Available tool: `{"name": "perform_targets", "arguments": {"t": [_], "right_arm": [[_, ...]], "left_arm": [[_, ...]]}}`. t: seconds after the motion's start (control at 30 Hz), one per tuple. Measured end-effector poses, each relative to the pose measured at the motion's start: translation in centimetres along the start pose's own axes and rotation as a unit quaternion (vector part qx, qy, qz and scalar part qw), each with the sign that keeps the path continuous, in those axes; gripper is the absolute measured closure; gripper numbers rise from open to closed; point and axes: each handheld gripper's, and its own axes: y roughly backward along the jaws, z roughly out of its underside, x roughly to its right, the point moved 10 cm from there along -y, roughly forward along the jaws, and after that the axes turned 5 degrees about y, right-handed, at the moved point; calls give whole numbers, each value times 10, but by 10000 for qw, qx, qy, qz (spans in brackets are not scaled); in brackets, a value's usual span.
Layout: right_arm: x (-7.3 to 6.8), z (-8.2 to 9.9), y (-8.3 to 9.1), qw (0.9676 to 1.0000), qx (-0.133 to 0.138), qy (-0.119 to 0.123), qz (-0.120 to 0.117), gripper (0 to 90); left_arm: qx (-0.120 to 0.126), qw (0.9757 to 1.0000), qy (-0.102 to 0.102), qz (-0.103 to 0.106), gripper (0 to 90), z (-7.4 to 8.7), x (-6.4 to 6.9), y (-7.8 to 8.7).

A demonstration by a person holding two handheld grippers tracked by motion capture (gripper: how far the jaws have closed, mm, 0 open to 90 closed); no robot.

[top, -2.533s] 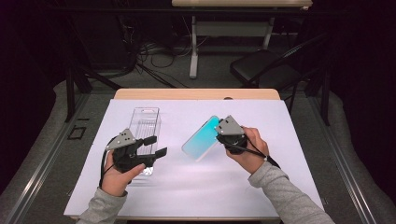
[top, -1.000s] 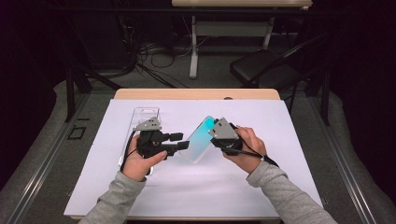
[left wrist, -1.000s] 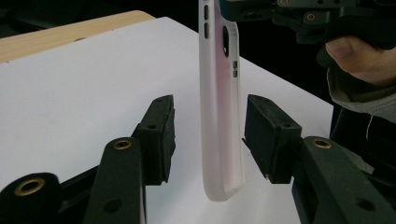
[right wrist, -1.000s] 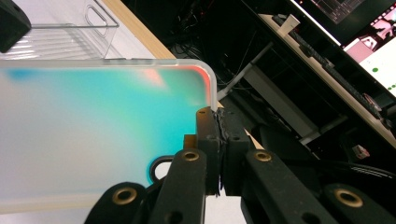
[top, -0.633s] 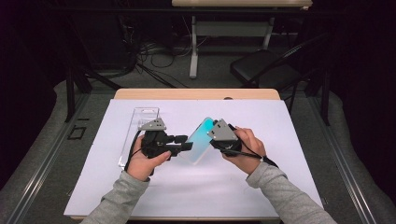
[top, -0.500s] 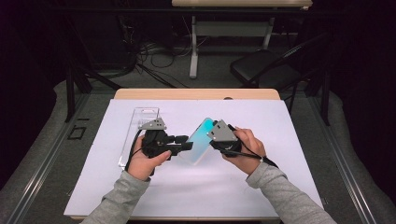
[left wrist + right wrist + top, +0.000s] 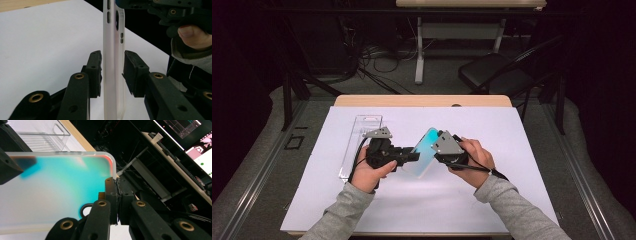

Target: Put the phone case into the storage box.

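Observation:
A phone in a frosted case (image 7: 424, 152), teal fading to white, hangs above the white sheet at table centre. My right gripper (image 7: 437, 151) is shut on one corner of it; in the right gripper view the two pads pinch the case's (image 7: 57, 187) corner, and so my right gripper (image 7: 116, 187) holds it alone. My left gripper (image 7: 414, 157) reaches in from the left. Its jaws have just been closing and straddle the phone's thin edge (image 7: 113, 62). My left gripper (image 7: 112, 72) still shows a sliver of gap at the pads.
A clear plastic tray (image 7: 362, 130) lies on the white sheet (image 7: 522, 150) left of the hands, also in the right gripper view as a ribbed clear tray (image 7: 47, 137). Beyond the table's far edge stand a folding chair (image 7: 497, 75) and a desk leg with cables.
My left gripper has moved right from beside the tray to the phone, and its jaws have narrowed around the phone's edge. The right gripper and phone have hardly moved.

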Motion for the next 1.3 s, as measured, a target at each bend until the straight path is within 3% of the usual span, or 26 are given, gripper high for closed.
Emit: {"name": "perform_targets", "arguments": {"t": [0.67,1.3], "right_arm": [[-3,-2,0,10000,54,20,-29,888],[-5,-3,1,9999,82,61,-51,889]], "left_arm": [[-235,9996,142,14,735,6,-2,-9],[-249,9991,321,86,796,7,-4,-9]]}}
